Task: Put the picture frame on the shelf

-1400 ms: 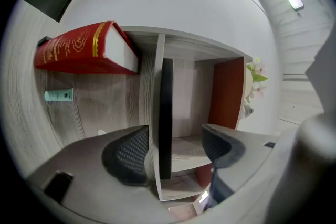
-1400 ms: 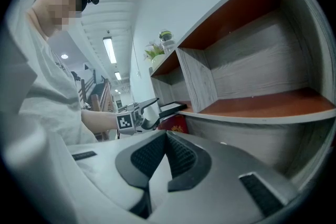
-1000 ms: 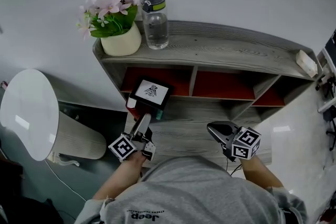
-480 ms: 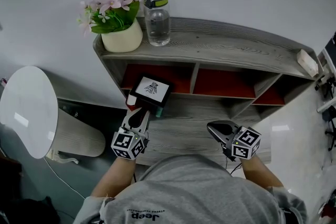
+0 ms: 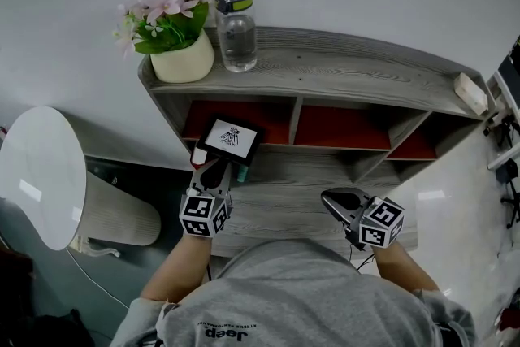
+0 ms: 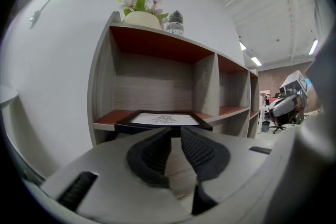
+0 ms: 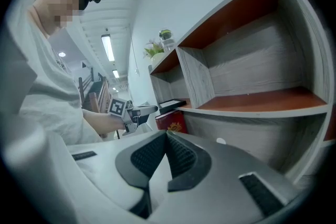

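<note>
The black picture frame (image 5: 230, 140) with a white print lies flat at the mouth of the shelf's (image 5: 325, 77) left red-backed compartment. In the left gripper view the frame (image 6: 164, 119) sits just beyond my left gripper (image 6: 176, 132). Those jaws have just been closing and now leave only a slim gap with nothing in it. From above, the left gripper (image 5: 218, 168) has its tips right at the frame's near edge. My right gripper (image 5: 333, 201) hangs shut and empty in front of the lower board, and its own view shows the jaw tips (image 7: 167, 136) together.
A flower pot (image 5: 183, 61) and a clear bottle (image 5: 236, 32) stand on the top board, a small pale block (image 5: 470, 93) at its right end. A red box (image 7: 170, 122) lies under the frame. A white round-topped bin (image 5: 41, 175) stands left of the shelf.
My left gripper has rolled so its marker cube faces up, its jaws have gone from wide to nearly together, and it has edged toward the frame. The right gripper is unmoved.
</note>
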Demonstrator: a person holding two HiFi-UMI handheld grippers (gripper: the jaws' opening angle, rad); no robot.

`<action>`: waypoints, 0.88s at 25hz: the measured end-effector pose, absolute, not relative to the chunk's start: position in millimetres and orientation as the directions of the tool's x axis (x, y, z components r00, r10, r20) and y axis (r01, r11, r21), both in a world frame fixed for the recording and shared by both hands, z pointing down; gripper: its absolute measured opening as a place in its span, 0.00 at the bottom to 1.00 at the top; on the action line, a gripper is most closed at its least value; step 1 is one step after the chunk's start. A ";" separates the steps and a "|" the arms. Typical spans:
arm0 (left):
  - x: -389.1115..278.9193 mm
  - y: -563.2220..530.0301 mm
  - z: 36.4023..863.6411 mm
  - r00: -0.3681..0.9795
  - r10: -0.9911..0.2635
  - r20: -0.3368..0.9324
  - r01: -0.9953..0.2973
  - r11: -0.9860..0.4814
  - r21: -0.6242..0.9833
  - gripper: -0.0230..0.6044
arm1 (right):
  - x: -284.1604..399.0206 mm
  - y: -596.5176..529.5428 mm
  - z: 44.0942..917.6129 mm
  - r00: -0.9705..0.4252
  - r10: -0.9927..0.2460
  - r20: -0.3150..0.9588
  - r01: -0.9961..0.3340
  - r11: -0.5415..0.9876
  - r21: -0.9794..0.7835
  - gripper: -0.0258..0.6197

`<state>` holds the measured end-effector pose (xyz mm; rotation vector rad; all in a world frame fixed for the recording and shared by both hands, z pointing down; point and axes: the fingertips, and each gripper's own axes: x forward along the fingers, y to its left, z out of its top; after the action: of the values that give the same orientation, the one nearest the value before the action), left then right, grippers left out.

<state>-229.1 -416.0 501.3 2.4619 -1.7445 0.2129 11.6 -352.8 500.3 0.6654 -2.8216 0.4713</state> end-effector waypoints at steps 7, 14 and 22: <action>-227.8 -423.1 496.8 0.330 -0.926 0.185 -0.943 -0.334 0.013 0.15 | 16.7 -351.4 501.6 -0.873 -0.408 0.267 -0.474 0.839 -0.267 0.07; -220.3 -432.3 490.6 0.341 -0.922 0.185 -0.938 -0.346 0.003 0.15 | 17.4 -352.1 501.5 -0.873 -0.408 0.266 -0.474 0.839 -0.269 0.07; -210.8 -444.1 489.6 0.349 -0.916 0.198 -0.932 -0.361 -0.025 0.15 | 19.0 -355.6 503.3 -0.873 -0.410 0.263 -0.475 0.838 -0.268 0.07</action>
<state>-210.8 -444.1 489.6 2.5032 -1.7194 0.2721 19.0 -355.6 503.3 0.6868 -2.8223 0.4867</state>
